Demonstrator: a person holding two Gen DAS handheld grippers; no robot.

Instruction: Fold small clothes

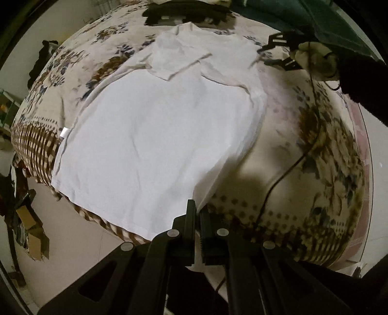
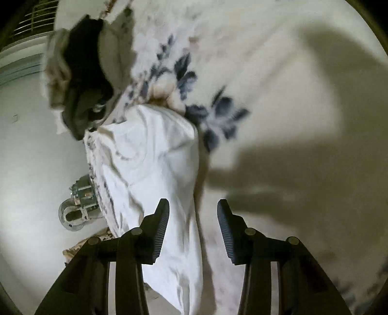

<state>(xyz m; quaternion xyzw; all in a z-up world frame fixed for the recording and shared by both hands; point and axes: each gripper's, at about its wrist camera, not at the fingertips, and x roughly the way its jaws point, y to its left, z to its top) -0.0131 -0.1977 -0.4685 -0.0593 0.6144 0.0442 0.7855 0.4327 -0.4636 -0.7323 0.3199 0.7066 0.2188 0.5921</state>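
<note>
A white T-shirt [image 1: 155, 135] lies spread on a floral bedspread [image 1: 322, 150], one sleeve folded in over the chest. My left gripper [image 1: 197, 213] is shut on the shirt's near right hem corner at the bed's front edge. My right gripper [image 1: 278, 53] shows in the left wrist view at the far right, beside the shirt's shoulder, jaws apart. In the right wrist view my right gripper [image 2: 193, 208] is open and empty, just above a white sleeve of the shirt [image 2: 155, 155] on the bedspread [image 2: 266, 60].
Dark clothes [image 1: 184, 12] lie at the bed's far end. A dark garment [image 2: 84, 63] hangs at the bed's edge. A cable [image 1: 291, 164] runs across the bedspread. A cardboard box [image 1: 31, 230] and a metal appliance [image 2: 80, 206] stand on the floor.
</note>
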